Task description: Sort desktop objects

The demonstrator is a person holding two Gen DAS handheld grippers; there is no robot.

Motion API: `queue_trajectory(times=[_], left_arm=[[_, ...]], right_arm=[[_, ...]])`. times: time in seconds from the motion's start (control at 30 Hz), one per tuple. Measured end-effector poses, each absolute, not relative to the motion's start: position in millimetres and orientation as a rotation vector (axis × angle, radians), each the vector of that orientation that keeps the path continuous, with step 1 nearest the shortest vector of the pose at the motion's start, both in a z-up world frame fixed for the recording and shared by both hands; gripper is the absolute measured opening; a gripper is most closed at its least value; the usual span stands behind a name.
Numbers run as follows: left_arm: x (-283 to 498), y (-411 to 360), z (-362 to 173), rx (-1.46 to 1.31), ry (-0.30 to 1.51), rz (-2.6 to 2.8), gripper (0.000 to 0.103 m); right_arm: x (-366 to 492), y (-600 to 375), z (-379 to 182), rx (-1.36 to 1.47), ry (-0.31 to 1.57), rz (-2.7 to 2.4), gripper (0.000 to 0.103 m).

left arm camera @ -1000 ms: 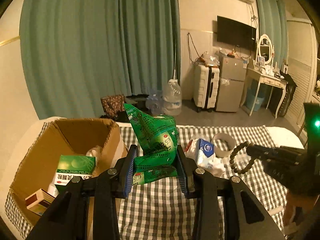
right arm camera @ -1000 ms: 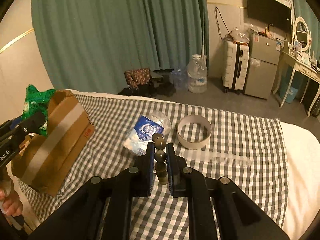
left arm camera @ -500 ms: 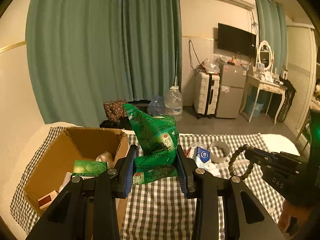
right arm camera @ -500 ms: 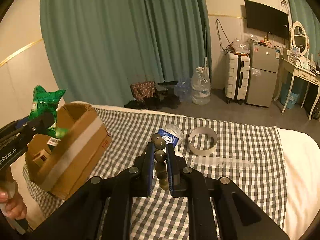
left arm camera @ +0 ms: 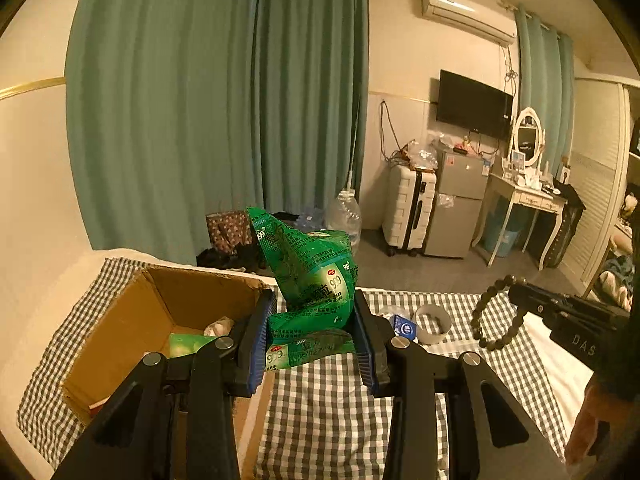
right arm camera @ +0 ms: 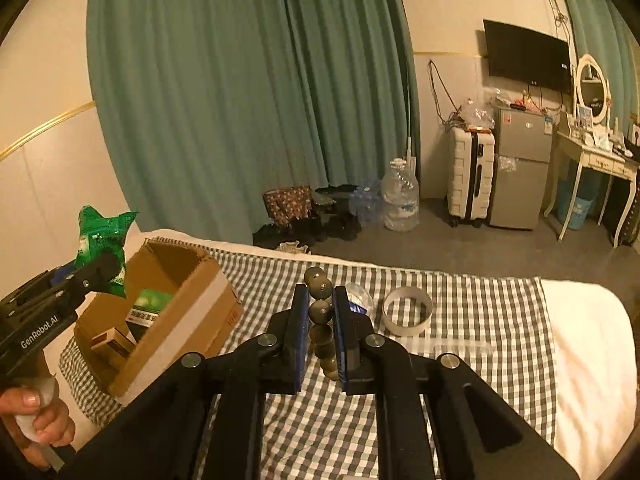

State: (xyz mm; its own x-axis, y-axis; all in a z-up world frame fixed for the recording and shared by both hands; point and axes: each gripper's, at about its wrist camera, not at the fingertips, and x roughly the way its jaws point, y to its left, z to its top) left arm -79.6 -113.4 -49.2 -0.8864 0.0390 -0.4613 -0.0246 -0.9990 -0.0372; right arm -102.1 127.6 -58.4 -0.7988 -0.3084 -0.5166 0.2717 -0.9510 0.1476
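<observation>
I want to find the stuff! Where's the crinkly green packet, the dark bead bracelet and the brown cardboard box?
crinkly green packet (left arm camera: 316,280), left wrist view, its printed front.
dark bead bracelet (right arm camera: 320,312), right wrist view, a bead between the pads.
brown cardboard box (right arm camera: 188,320), right wrist view, its taped outer wall.

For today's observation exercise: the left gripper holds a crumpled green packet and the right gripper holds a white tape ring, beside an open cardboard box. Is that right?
Not quite. The right gripper is shut on a string of dark round beads, as the right wrist view shows. The white tape ring lies on the checked cloth. The left gripper does hold the crumpled green packet, beside the open cardboard box.
</observation>
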Motion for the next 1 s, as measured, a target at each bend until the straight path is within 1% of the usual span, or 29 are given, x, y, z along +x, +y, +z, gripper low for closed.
queue_trajectory(times=[0.37, 0.5, 0.63, 0.77, 1.0], left_arm=[[-68.5, -162.3, -33.2, -0.715, -0.145, 3.042, 0.037], [-67.0, -186.6, -29.9, -0.716, -0.146, 3.08, 0.037], [-62.9, -214.4, -27.9, -0.695, -0.19, 3.076, 0.037], [-60.1, -228.5, -25.8, -0.7, -0.128, 3.127, 0.037], [-60.3, -259.1, -33.6, -0.749, -0.198, 3.148, 0.037]], right_arm=[[-89.9, 83.5, -24.9, 0.694, -0.034, -2.706, 0.011], [-87.4, 64.1, -16.4, 0.655, -0.017, -2.693, 0.011], [-87.0, 45.3, -12.2, 0.63, -0.011, -2.673, 0.011], [-86.7, 27.6, -10.1, 0.595, -0.01, -2.649, 0.011], [-87.8, -3.9, -10.0, 0.573, -0.001, -2.596, 0.011]])
